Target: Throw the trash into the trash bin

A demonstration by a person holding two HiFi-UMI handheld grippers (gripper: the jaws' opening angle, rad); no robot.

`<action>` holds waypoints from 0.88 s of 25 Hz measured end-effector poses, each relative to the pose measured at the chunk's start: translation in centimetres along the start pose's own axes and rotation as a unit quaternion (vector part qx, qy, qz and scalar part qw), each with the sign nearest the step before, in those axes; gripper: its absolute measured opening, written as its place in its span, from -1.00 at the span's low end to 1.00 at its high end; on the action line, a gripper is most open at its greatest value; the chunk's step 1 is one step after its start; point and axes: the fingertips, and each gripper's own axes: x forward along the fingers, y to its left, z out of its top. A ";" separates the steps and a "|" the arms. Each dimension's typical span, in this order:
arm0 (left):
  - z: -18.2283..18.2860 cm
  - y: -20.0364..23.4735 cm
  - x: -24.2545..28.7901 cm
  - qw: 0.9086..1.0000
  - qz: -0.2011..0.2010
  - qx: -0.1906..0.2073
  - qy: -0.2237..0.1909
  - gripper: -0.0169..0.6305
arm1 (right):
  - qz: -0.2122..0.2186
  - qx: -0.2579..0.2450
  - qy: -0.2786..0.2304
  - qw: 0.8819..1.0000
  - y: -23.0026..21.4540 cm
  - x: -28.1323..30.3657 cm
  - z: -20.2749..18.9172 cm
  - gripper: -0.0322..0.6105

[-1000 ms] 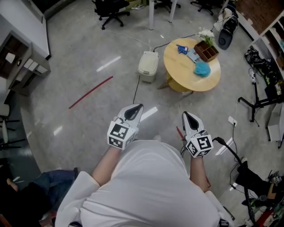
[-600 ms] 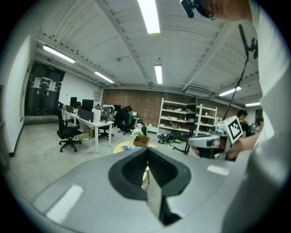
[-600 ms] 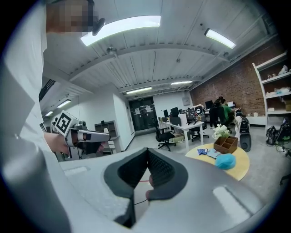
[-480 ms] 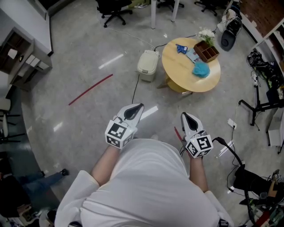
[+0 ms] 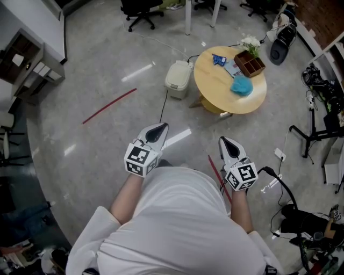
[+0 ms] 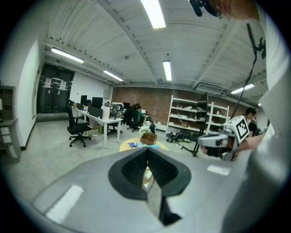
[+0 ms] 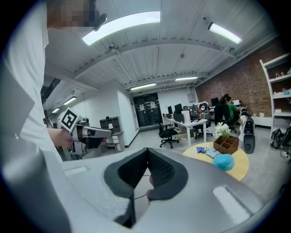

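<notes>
The pale lidded trash bin (image 5: 178,79) stands on the floor just left of a round yellow table (image 5: 220,91). On the table lie a blue wrapper (image 5: 219,59), a paper packet (image 5: 232,67), a teal fluffy lump (image 5: 242,85) and a wooden box (image 5: 249,63). My left gripper (image 5: 156,132) and right gripper (image 5: 226,145) are held in front of my body, well short of the table, both shut and empty. In the right gripper view, the shut jaws (image 7: 147,152) point toward the table (image 7: 236,175) and teal lump (image 7: 223,161). In the left gripper view, the table (image 6: 132,145) shows past the closed tips (image 6: 146,152).
A red strip (image 5: 109,106) lies on the floor at left, another (image 5: 217,173) near my right hand. A black cable (image 5: 163,110) runs from the bin toward me. Office chairs (image 5: 141,8) stand behind, a black stand (image 5: 312,129) and cables at right, a cabinet (image 5: 24,67) at far left.
In the head view the table and bin have shifted slightly left. My left gripper has drifted a little left. A person's legs at the lower left have moved away.
</notes>
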 end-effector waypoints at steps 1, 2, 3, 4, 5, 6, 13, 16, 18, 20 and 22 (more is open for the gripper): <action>0.0 -0.1 0.2 1.000 0.002 0.000 0.001 -0.94 | 0.002 -0.001 0.001 1.000 -0.2 0.1 0.0 -0.90; 0.1 -0.1 0.4 1.000 0.004 0.000 0.001 -0.94 | 0.004 -0.001 0.002 1.000 -0.4 0.1 0.0 -0.90; 0.1 -0.1 0.6 1.000 0.005 0.001 0.002 -0.94 | 0.006 -0.001 0.003 1.000 -0.5 0.2 0.0 -0.90; 0.2 -0.1 0.8 1.000 0.006 0.002 0.003 -0.94 | 0.008 0.000 0.004 1.000 -0.7 0.4 0.0 -0.90; 0.2 0.0 0.9 1.000 0.008 0.003 0.004 -0.94 | 0.009 0.000 0.006 1.000 -0.7 0.5 0.0 -0.90; 0.2 0.2 1.0 1.000 0.009 0.003 0.007 -0.94 | 0.010 0.000 0.008 1.000 -0.7 0.7 0.0 -0.90; -0.1 2.5 1.7 1.000 0.007 0.007 0.022 -0.94 | 0.004 0.010 0.018 1.000 -0.7 2.7 -0.4 -0.90; 0.5 4.0 2.1 1.000 0.001 0.013 0.025 -0.94 | -0.010 0.017 0.014 1.000 -0.9 4.2 -0.2 -0.90; 1.3 5.4 2.5 1.000 -0.002 0.017 0.021 -0.94 | -0.019 0.021 0.007 1.000 -0.8 5.6 0.3 -0.90; 1.7 6.8 3.1 1.000 -0.007 0.018 0.020 -0.94 | -0.025 0.023 0.000 0.999 -0.9 7.1 1.1 -0.90; 2.3 8.2 3.9 0.999 -0.011 0.022 0.021 -0.94 | -0.030 0.025 -0.002 0.999 -0.9 8.6 1.8 -0.90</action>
